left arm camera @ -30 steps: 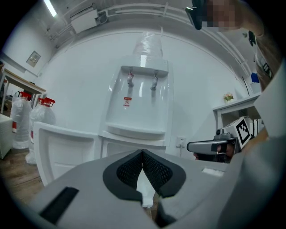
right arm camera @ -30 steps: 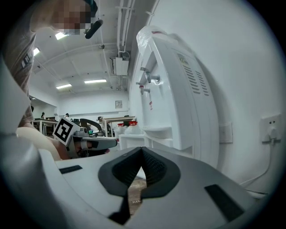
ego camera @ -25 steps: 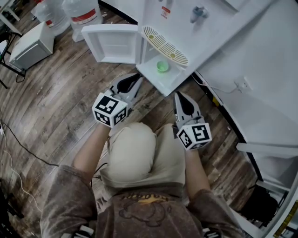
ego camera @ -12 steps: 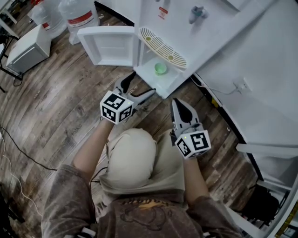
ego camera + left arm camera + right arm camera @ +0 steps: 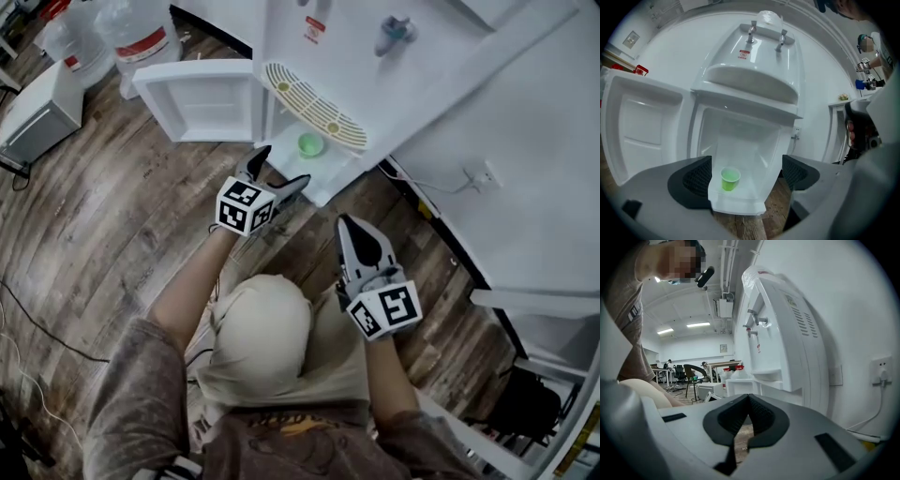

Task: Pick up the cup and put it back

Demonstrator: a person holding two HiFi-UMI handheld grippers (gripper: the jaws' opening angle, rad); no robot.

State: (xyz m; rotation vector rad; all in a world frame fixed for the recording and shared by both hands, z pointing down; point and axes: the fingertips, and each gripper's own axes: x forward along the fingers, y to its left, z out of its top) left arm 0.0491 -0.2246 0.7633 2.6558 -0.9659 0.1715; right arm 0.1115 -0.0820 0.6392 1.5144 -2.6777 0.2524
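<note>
A small green translucent cup (image 5: 730,178) stands upright inside the dispenser's (image 5: 347,56) open lower compartment, with the door (image 5: 192,98) swung left. The left gripper (image 5: 279,171) faces it, jaws just opened wide, touching nothing. The right gripper (image 5: 748,397) is pressed together beside the dispenser.

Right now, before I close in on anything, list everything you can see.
cup: one, green, upright on the dispenser's lower shelf
water dispenser: one, white, against the wall
door: one, white, swung open leftwards
water bottles: two, clear, floor at upper left
box: one, white, floor at left edge
wall socket: one, white, right of dispenser
floor: brown wood planks
left gripper: grey, jaws have just been opening, nothing between them, cup ahead
right gripper: grey, shut, empty
legs: beige trousers, bottom centre
</note>
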